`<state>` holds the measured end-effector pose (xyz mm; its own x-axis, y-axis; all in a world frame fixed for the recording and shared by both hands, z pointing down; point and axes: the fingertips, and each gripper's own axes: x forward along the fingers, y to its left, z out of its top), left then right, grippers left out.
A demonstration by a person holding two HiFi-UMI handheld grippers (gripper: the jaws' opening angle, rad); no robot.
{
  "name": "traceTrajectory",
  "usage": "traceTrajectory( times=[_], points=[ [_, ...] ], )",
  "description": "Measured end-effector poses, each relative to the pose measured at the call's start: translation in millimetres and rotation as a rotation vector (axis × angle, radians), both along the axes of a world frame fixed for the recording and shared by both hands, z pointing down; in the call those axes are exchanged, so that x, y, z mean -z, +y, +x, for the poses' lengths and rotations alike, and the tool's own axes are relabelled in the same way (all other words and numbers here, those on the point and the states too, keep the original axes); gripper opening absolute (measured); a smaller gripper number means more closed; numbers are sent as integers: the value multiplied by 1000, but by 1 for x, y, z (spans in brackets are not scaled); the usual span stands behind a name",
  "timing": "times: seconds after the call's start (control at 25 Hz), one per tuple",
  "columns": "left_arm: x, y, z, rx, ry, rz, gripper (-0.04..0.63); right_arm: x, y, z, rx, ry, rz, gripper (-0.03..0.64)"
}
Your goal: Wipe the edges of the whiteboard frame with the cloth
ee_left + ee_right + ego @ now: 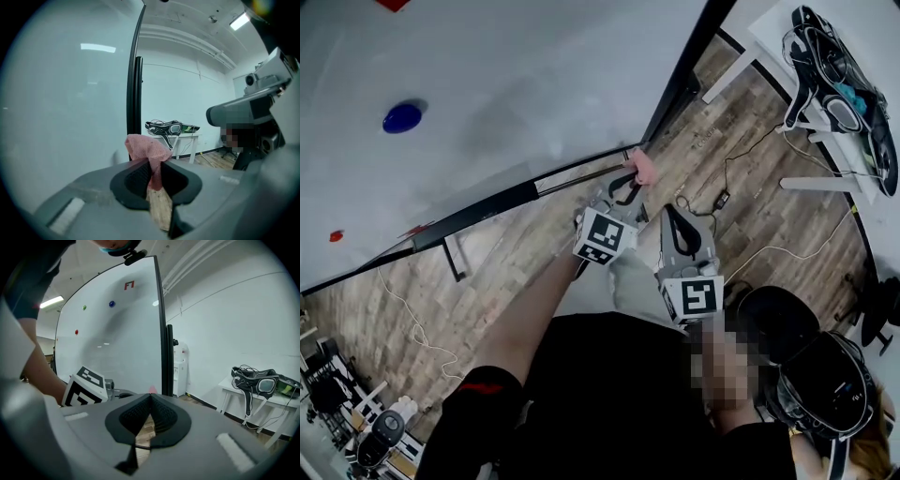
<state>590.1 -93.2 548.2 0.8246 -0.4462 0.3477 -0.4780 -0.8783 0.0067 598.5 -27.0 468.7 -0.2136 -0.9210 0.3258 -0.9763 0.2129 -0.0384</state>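
The left tongs (154,177) are squeezing the pink cloth (146,147) just beside the bottom corner of the whiteboard frame (132,84). The right tongs (149,414) are pinching shut on nothing, near that corner. Only a little of the cloth is being held, so hard rubbing could be pulling it loose. No view is showing whether it is touching the frame.

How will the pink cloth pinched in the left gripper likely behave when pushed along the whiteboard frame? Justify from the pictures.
Probably floppy: the cloth bunches and folds over where the left gripper pinches it. Likely light, since that narrow pinch carries it. It should crumple against the whiteboard frame, not push stiffly.
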Motion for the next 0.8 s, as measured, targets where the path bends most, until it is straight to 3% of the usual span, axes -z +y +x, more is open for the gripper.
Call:
traceTrajectory(
  times=[0.52,0.8],
  points=[
    [-58,-20,26,48,-93,-92,48,-31,-13,10,20,-75,-51,2],
    [-86,-26,20,51,-194,-152,48,-37,-21,8,42,-90,-69,2]
  ],
)
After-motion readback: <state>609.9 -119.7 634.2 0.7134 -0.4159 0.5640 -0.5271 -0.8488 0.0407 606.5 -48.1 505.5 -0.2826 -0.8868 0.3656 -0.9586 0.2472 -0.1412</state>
